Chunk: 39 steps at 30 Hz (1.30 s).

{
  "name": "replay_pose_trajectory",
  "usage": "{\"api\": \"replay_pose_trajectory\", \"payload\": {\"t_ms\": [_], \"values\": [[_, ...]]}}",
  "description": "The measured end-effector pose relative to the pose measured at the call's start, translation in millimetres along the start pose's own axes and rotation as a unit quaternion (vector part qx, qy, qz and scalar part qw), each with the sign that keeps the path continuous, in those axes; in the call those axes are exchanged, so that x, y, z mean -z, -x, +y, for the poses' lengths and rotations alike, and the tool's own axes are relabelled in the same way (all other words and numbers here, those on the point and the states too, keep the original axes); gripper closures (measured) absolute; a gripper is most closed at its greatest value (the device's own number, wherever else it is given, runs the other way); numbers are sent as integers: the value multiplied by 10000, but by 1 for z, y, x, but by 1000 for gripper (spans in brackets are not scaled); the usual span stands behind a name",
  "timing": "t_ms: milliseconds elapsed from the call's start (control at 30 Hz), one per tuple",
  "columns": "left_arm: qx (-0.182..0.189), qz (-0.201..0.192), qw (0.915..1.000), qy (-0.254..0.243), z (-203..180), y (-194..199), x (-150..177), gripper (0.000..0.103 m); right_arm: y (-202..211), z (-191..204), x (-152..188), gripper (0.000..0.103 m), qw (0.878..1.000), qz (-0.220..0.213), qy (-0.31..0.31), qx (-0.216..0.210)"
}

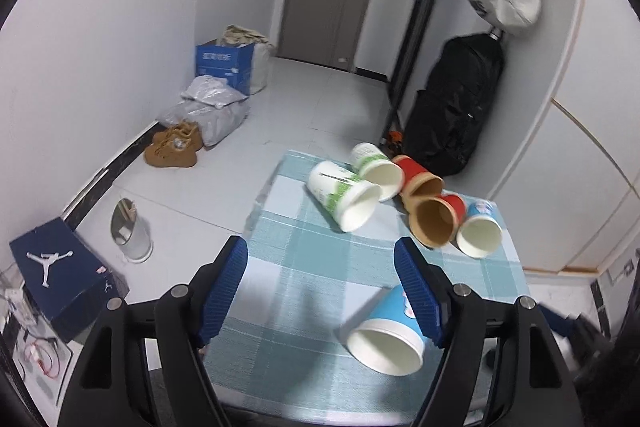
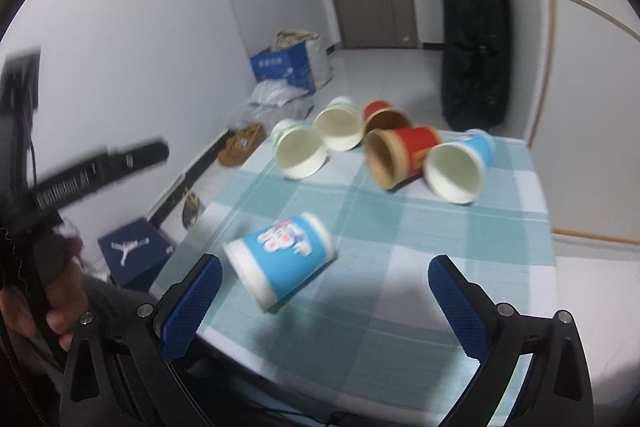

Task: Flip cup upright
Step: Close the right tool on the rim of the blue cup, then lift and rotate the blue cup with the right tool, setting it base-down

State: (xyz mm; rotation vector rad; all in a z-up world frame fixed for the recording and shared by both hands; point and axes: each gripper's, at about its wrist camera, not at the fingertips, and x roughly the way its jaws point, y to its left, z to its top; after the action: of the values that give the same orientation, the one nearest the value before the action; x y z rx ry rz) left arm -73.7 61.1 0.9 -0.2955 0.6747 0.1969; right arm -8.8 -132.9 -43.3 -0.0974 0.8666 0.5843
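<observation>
A blue cartoon paper cup (image 1: 390,333) lies on its side on the checked tablecloth (image 1: 304,279), mouth toward the camera; it also shows in the right wrist view (image 2: 282,259). My left gripper (image 1: 322,263) is open, its right finger next to the cup. My right gripper (image 2: 324,279) is open, just in front of the cup, not touching it. Further back lie two white-green cups (image 1: 344,199), two red cups (image 1: 438,217) and another blue cup (image 1: 480,231), all on their sides.
The table's left edge (image 1: 256,203) drops to the floor, where a navy shoebox (image 1: 60,271), a white bin (image 1: 134,235), brown shoes (image 1: 174,145) and bags sit. A black suitcase (image 1: 456,107) stands behind the table. The left gripper's body (image 2: 96,171) shows at left.
</observation>
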Motion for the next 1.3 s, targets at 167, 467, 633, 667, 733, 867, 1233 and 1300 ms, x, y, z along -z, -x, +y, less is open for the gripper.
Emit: {"api": "replay_pose_trajectory", "payload": {"t_ms": [167,467,633,667,733,867,1233,1300], "values": [[-146,-86,9992,358,20,0,-6,31,-23,30,-4,1,9994,174,302,-48],[-127,14,9962,861,46,-3,-9,31,-66,69,-2,28,9933,529,947,404],[-55,185,9945,1028,53,-6,-8,31,-78,71,1,39,9906,660,956,718],[-63,192,9943,1051,54,-7,-8,31,-79,71,1,41,9904,663,950,759],[-49,189,9941,1071,55,-6,-8,31,-79,71,1,46,9893,677,940,887],[-49,238,9945,1021,54,-7,-7,31,-79,67,2,62,9886,729,868,995],[92,409,9965,719,43,-12,-4,31,-64,38,-2,101,9928,794,263,856],[152,403,9972,616,38,-11,-3,31,-61,27,-5,101,9937,823,41,758]]}}
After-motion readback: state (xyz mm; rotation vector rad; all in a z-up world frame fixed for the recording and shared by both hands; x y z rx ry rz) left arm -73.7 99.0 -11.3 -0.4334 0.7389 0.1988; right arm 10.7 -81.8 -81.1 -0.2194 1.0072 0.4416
